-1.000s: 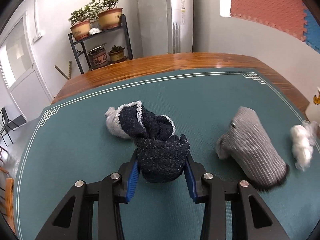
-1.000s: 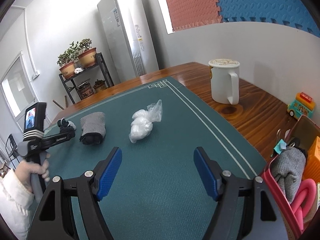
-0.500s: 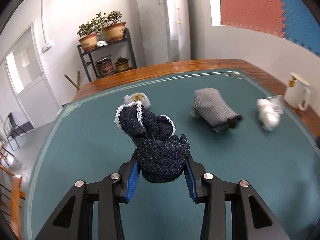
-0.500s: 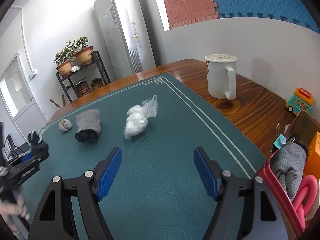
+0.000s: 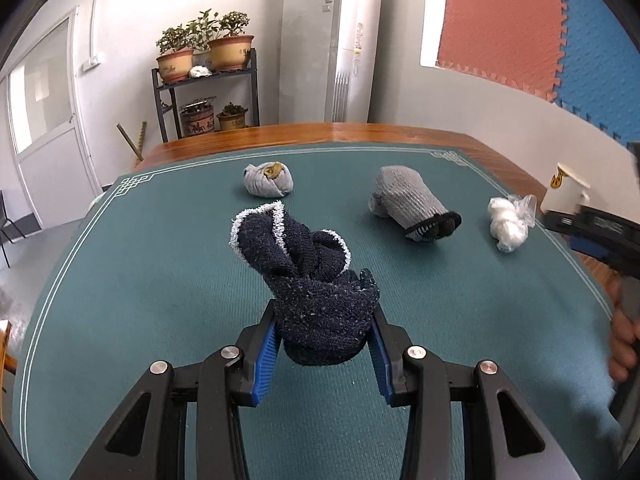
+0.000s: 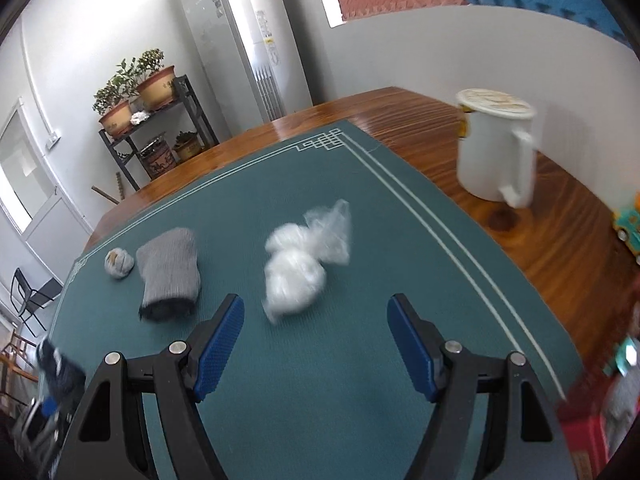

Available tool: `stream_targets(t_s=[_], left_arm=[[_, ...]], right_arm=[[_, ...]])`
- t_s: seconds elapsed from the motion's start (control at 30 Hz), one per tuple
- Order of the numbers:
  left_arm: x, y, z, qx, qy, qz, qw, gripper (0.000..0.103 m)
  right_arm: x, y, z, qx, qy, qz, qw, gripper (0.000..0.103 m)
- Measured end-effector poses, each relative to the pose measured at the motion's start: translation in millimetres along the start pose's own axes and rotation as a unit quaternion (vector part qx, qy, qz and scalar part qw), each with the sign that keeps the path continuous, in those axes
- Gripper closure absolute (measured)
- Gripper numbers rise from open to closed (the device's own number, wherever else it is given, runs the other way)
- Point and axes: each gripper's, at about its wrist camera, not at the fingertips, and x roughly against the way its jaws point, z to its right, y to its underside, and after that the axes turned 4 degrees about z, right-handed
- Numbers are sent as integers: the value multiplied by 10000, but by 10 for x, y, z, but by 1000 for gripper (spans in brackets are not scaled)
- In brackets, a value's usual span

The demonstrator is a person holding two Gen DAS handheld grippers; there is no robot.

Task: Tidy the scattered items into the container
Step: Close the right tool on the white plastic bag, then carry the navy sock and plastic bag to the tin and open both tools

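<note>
My left gripper [image 5: 322,354] is shut on a dark navy fuzzy sock [image 5: 316,284] with white trim and holds it above the green mat. On the mat lie a small grey sock ball [image 5: 268,180], a grey ribbed sock roll [image 5: 412,204] and a white plastic-wrapped bundle [image 5: 508,224]. My right gripper [image 6: 316,344] is open and empty, just short of the white bundle [image 6: 296,272], with the grey roll [image 6: 170,272] and sock ball [image 6: 119,263] to its left. The red container [image 6: 588,428] shows blurred at the lower right edge.
A white mug [image 6: 496,152] stands on the wooden table [image 6: 560,240] right of the mat [image 6: 360,400]. A toy car [image 6: 628,228] sits at the right edge. The left gripper with the navy sock shows at the right wrist view's lower left [image 6: 56,372].
My left gripper has lifted and drawn back with the navy sock, uncovering the grey sock ball. My right gripper has moved forward and left towards the white bundle; the container has slid to the frame edge.
</note>
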Motion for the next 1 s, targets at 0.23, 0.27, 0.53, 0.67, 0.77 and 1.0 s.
stream_targets(t_s=[0.23,0.27,0.53,0.67,0.77,1.0], left_arm=[[-52,-24,-58,137,73,-92,9998,61],[-63,-21,-56,139,77,-109,9998,60],[-33,13,74,-5,142,-105,9998,61],[32,25,168,-107,228,-62,9997,60],[95,33,250,-189,320,-25,9993,60],[232,82,497,-398,579,-27,9975,60]], right_arm=[[-591,-96,-77,-128,98,-591,9981,51],[-638,-78,-74,-111,93,-675,9976,68],[-234,68,34,-33,-10,-459,9989,79],[246,148,142,50,-31,-181,9998,79],[740,237,335,95,70,109,9999,79],[1797,441,1182,-47,871,722,9936,79]])
